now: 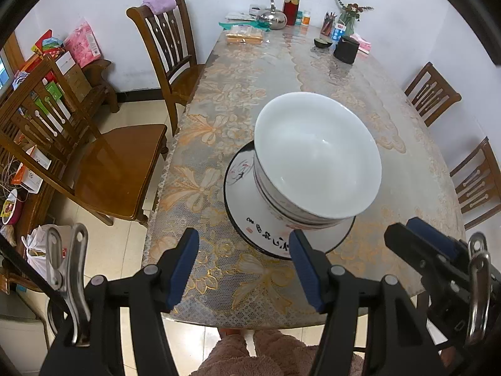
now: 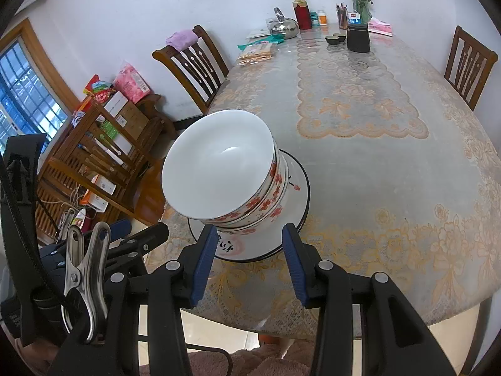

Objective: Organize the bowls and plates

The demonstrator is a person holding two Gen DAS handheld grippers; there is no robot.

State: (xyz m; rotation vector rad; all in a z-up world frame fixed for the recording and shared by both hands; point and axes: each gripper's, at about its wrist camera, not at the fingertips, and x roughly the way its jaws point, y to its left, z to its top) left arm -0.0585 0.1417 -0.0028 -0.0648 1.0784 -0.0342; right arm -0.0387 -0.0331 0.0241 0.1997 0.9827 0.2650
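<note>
Currently:
Bowls (image 2: 219,169): 3 or so nested, resting on the plate (image 1: 250,216) near the table (image 2: 391,163) edge.
Left gripper (image 1: 244,266): released, empty.
Right gripper (image 2: 249,263): released, empty.
Risk: a nudge from either gripper likely topples the leaning stack.

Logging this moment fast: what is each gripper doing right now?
Left gripper: open, holding nothing, fingers short of the plate.
Right gripper: open, holding nothing, fingers near the plate's front edge under the stacked bowls.
</note>
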